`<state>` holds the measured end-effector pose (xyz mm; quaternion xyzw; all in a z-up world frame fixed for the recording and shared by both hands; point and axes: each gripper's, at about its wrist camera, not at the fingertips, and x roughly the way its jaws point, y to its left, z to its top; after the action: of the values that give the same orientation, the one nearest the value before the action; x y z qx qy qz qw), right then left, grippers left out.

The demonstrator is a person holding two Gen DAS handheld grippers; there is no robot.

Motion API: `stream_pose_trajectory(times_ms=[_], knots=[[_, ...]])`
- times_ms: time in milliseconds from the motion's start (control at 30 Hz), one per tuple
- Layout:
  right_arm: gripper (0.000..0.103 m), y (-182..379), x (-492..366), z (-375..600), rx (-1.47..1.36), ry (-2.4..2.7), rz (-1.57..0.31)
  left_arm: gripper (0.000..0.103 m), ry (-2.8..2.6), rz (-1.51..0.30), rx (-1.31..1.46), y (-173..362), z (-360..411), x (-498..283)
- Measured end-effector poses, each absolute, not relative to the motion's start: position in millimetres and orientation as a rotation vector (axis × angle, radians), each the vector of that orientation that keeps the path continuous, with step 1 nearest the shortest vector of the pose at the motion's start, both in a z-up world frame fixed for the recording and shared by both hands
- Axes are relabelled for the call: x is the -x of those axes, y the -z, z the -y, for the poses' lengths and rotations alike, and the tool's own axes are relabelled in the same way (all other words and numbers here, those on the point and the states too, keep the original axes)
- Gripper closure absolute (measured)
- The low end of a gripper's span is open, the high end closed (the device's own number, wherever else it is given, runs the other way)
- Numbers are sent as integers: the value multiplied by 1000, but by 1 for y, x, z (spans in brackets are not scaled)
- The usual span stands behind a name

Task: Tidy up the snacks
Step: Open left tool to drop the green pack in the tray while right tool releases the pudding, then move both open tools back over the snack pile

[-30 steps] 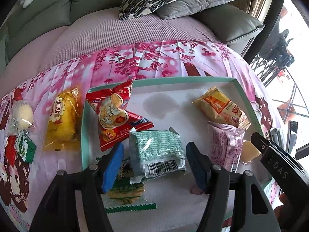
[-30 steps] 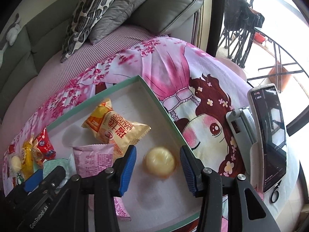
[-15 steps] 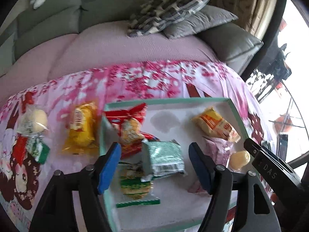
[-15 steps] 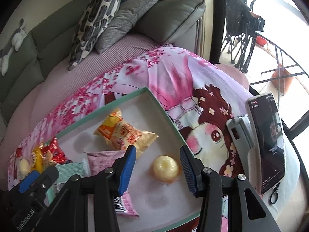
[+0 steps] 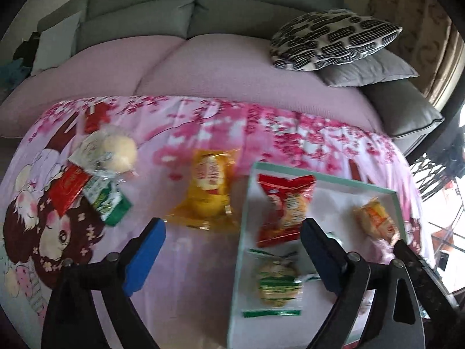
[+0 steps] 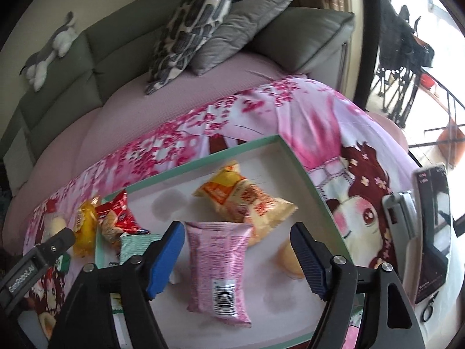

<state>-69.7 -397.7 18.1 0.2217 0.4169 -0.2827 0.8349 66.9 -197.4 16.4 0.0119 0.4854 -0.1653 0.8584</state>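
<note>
1. Grey sofa [image 5: 203,5] fills the background, with a patterned pillow [image 5: 334,37] and a plain grey one at its right end; in front of it a pink printed cloth [image 5: 203,122] covers the bench that carries everything we work on.
2. Our green-rimmed tray [image 6: 302,171] sits on the right part of the cloth and already holds several snacks: an orange pack [image 6: 244,200], a pink pack [image 6: 218,264], a red pack [image 5: 284,206], a green-striped cookie pack [image 5: 277,282] and a pale round jelly cup [image 6: 290,258].
3. Still outside, to the tray's left, lie a yellow cake pack [image 5: 209,189] just beside the rim and, further left, a round bun in clear wrap [image 5: 116,151], a small green pack [image 5: 107,203] and a red sachet [image 5: 68,189].
4. Our left gripper [image 5: 232,253] hangs released and empty, straddling the tray's left rim near the yellow cake pack; our right gripper [image 6: 238,256] is likewise spread wide, holding nothing, over the pink pack.
5. We judge the main risk to be that rim: closing here could catch the tray wall and shove the tray.
6. The bun, green pack and sachet overlap, so a pinch there may drag a neighbour.
7. A phone on a stand [image 6: 430,226] at the cloth's right edge could be knocked by our right gripper.
</note>
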Motion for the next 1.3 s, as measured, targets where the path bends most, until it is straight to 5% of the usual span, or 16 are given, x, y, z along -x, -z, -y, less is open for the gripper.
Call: stream_pose_trajectory(times_ms=[100,267,1300], knots=[[3,-18,64,390,-457,563,-882,8,324,-1021,-33,-11,189,-69],[0,-19,52,375,-443,505,-876,7,281,-1003,-37,-12,170,-77],[0,6,-43,224,-387,99,-919,7,-155,-1043,270,20,-5,-124]])
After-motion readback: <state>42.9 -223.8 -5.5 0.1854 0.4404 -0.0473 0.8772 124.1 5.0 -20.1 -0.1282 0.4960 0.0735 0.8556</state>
